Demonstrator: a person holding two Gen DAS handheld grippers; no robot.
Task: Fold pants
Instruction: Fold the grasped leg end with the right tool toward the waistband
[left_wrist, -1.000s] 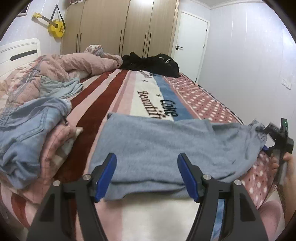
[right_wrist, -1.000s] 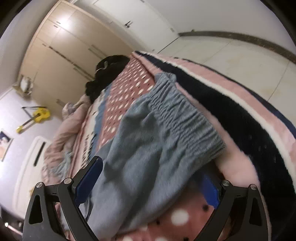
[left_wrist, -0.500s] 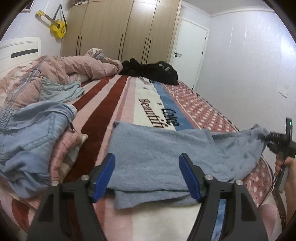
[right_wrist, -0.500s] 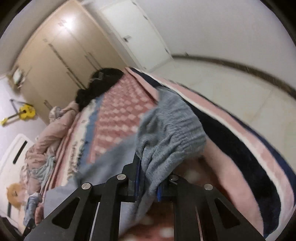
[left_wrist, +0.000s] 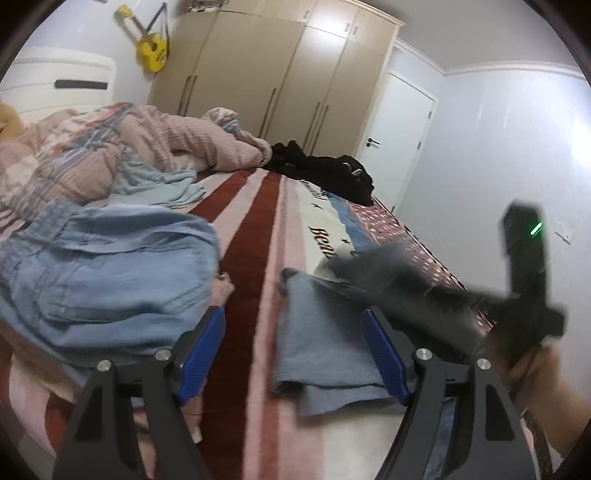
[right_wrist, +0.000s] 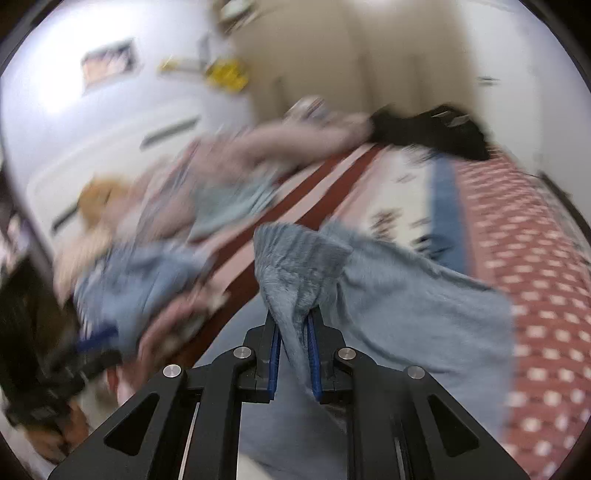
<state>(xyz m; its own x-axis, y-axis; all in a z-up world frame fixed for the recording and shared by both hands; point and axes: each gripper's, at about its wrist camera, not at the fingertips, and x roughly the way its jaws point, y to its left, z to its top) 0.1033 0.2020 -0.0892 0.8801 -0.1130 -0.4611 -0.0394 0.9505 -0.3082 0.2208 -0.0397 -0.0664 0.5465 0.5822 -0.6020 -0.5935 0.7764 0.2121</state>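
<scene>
The grey pants (left_wrist: 325, 343) lie on the striped bed blanket (left_wrist: 243, 236), partly doubled over. My right gripper (right_wrist: 293, 354) is shut on the pants' elastic waistband (right_wrist: 295, 258) and holds it lifted above the lower layer (right_wrist: 424, 314). In the left wrist view the right gripper (left_wrist: 524, 295) is blurred, carrying the waistband end over the pants. My left gripper (left_wrist: 291, 350) is open and empty, low over the blanket at the pants' left edge.
A pile of light blue denim (left_wrist: 103, 273) lies left of the pants. A pink quilt (left_wrist: 129, 147) and black clothes (left_wrist: 325, 173) lie farther up the bed. Wardrobes (left_wrist: 277, 74) and a door (left_wrist: 399, 129) stand behind.
My right gripper closed on the waistband, lifted it off the bed's right edge and swung it left over the pants. My left gripper shifted left and stayed open.
</scene>
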